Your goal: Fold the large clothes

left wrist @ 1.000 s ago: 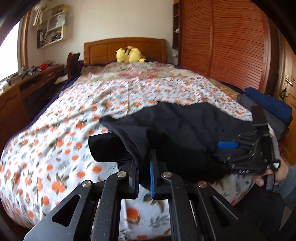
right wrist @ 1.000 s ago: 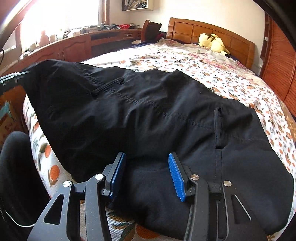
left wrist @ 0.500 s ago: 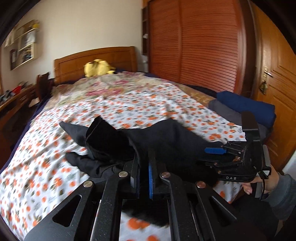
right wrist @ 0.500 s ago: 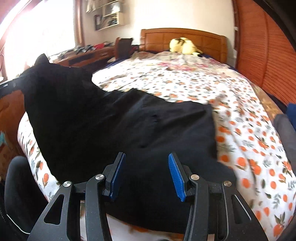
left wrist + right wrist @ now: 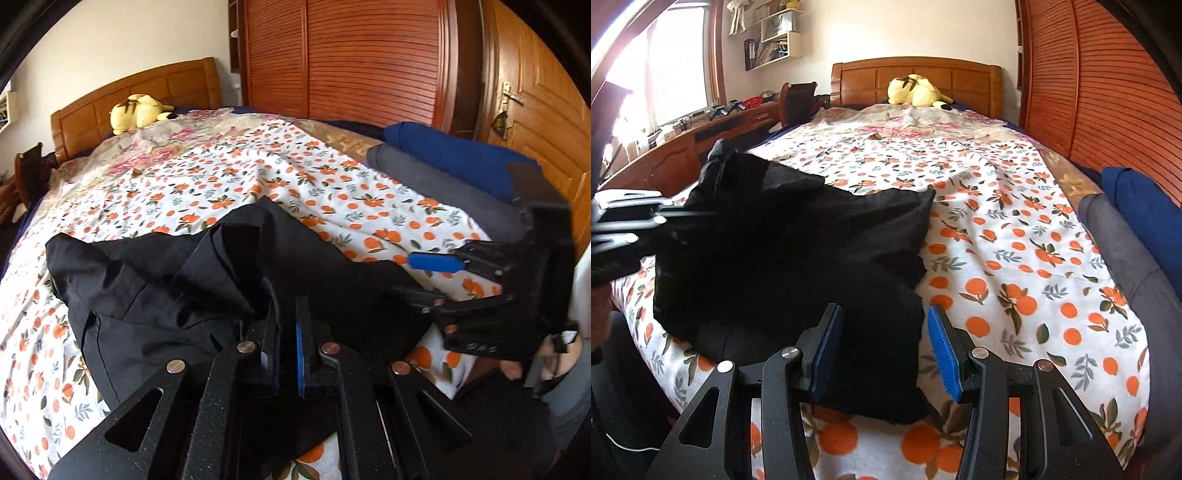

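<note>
A black garment lies bunched and doubled over on the orange-print bedsheet, near the foot of the bed. My left gripper is shut on a raised fold of its cloth. The right wrist view shows that gripper at the left edge, lifting the cloth. My right gripper is open just above the garment. The cloth's right edge lies under the gap, and neither pad presses on it. From the left wrist, the right gripper shows sideways at the garment's right end.
Folded grey clothes and blue clothes are stacked at the bed's right edge. A yellow plush toy rests by the headboard. A slatted wardrobe and a door stand to the right, a desk to the left. A person's hand holds the right gripper.
My left gripper has carried its end of the garment across towards the right gripper, so the spread cloth is now folded over and bunched. The right gripper has also shifted, its jaws unchanged.
</note>
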{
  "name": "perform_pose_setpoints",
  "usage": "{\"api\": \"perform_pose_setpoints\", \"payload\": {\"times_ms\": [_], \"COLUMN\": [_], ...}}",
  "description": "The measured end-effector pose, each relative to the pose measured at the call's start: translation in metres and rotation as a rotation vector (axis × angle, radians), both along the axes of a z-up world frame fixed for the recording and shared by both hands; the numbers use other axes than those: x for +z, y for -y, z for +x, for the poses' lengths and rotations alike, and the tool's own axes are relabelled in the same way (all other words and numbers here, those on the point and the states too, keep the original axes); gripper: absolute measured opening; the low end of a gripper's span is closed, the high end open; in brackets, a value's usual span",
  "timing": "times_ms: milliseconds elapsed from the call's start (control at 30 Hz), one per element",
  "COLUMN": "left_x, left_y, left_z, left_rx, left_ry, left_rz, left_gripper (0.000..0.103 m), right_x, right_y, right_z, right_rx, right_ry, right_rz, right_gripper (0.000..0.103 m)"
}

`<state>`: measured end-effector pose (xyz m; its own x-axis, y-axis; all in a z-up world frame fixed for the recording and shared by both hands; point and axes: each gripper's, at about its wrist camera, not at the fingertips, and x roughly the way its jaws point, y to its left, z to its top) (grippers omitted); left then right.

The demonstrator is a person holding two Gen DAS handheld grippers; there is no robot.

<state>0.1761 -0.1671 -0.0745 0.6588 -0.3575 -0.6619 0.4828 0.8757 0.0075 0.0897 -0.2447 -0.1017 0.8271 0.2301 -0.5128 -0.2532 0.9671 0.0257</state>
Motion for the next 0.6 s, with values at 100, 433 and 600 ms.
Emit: {"api": "perform_pose_setpoints", "payload": {"times_ms": [100, 433, 600], "left_x": [0.004, 0.037, 0.055], "left_y": [-0.004, -0.023, -0.046], "left_z": [0.000, -0.010, -0.016], "left_rx": [0.027, 0.050, 0.117], "left_ry": [0.000, 0.072, 0.128], "left_rz": [-0.019, -0.046, -0.043], "left_gripper": [0.006, 0.040, 0.044], "right_x": [-0.001, 0.002, 0.004], "right_y": [0.004, 0.003, -0.001], "right_z": [-0.002, 0.003, 0.009], "right_rx": [0.000, 0.028, 0.053], "right_ry": [0.003, 0.003, 0.007], "right_rz": [0.011, 0.019, 0.037], "right_gripper": [0.050, 0.050, 0.050]}}
